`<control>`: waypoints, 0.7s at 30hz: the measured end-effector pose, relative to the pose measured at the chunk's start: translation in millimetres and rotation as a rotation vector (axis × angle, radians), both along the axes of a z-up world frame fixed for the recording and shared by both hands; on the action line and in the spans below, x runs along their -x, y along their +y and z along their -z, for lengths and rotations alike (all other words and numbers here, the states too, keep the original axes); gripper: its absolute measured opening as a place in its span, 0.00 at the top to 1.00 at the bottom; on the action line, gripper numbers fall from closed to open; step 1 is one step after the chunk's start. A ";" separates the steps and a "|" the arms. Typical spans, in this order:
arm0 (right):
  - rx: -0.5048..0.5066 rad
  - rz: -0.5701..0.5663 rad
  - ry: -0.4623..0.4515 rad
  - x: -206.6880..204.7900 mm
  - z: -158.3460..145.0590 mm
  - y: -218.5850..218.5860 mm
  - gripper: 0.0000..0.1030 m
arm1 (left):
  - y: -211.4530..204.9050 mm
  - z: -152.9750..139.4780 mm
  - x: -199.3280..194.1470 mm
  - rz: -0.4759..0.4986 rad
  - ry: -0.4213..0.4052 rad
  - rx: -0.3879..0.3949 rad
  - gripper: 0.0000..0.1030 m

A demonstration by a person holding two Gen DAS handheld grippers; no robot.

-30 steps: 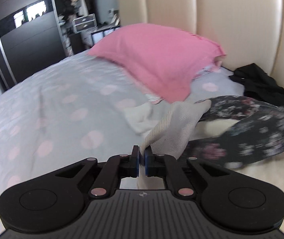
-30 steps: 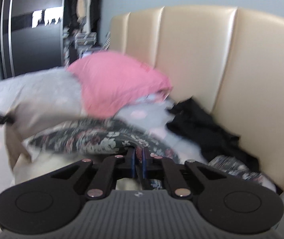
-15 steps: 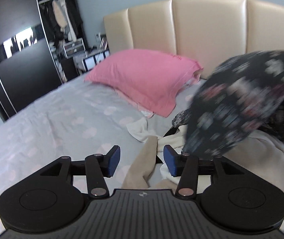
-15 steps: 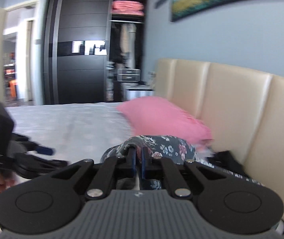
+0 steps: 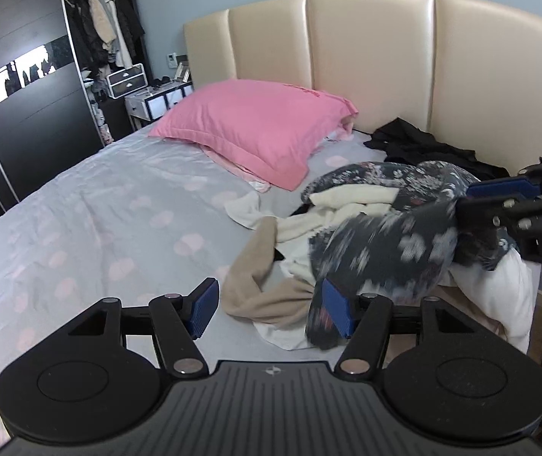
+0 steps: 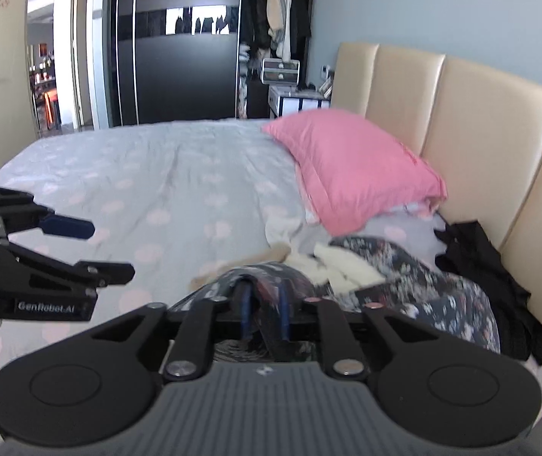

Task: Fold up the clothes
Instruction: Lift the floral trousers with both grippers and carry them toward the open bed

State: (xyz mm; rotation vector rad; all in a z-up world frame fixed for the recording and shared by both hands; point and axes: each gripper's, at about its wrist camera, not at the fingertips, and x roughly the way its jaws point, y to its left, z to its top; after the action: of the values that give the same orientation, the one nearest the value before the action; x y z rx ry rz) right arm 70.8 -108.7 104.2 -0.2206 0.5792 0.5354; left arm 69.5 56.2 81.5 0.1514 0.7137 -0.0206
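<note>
A pile of clothes lies on the bed's near right side: a dark floral garment (image 5: 385,250), cream pieces (image 5: 350,195) and a beige garment (image 5: 259,262). My left gripper (image 5: 271,309) is open and empty, just above the beige garment. My right gripper (image 6: 265,313) is shut on the dark floral garment (image 6: 423,285) and holds it lifted; it shows at the right edge of the left wrist view (image 5: 514,205). The left gripper shows at the left of the right wrist view (image 6: 92,247), open.
The bed has a grey sheet with pink dots (image 5: 99,220), a pink pillow (image 5: 259,125) and a cream padded headboard (image 5: 369,57). A black garment (image 5: 423,144) lies by the headboard. A dark wardrobe (image 5: 16,95) and bedside drawers (image 5: 156,100) stand beyond.
My left gripper has let go of the beige garment, opened wide and pulled back. My right gripper has lifted the floral garment up and across, keeping its hold.
</note>
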 end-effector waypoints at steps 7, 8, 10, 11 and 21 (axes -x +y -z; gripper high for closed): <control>0.001 0.096 0.008 -11.4 5.2 -48.1 0.38 | -35.6 25.4 -6.5 0.089 0.056 0.020 0.40; 0.009 0.130 0.013 -16.8 8.0 -59.0 0.36 | -41.5 29.9 -7.4 0.104 0.065 0.021 0.40; 0.022 0.204 0.036 -29.5 15.3 -82.8 0.34 | -53.2 39.4 -10.7 0.134 0.084 0.021 0.39; 0.016 0.243 0.058 -36.8 19.9 -96.2 0.34 | -59.7 44.6 -11.8 0.151 0.094 0.019 0.39; -0.145 0.523 0.311 -99.8 81.7 -200.7 0.32 | -118.1 76.8 -31.1 0.288 0.184 -0.019 0.38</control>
State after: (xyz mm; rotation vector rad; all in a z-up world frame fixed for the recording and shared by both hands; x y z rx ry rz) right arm 170.6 -309.4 22.5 0.1561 0.8617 0.0995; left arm 100.6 -61.9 4.7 0.2719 0.8712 -0.3066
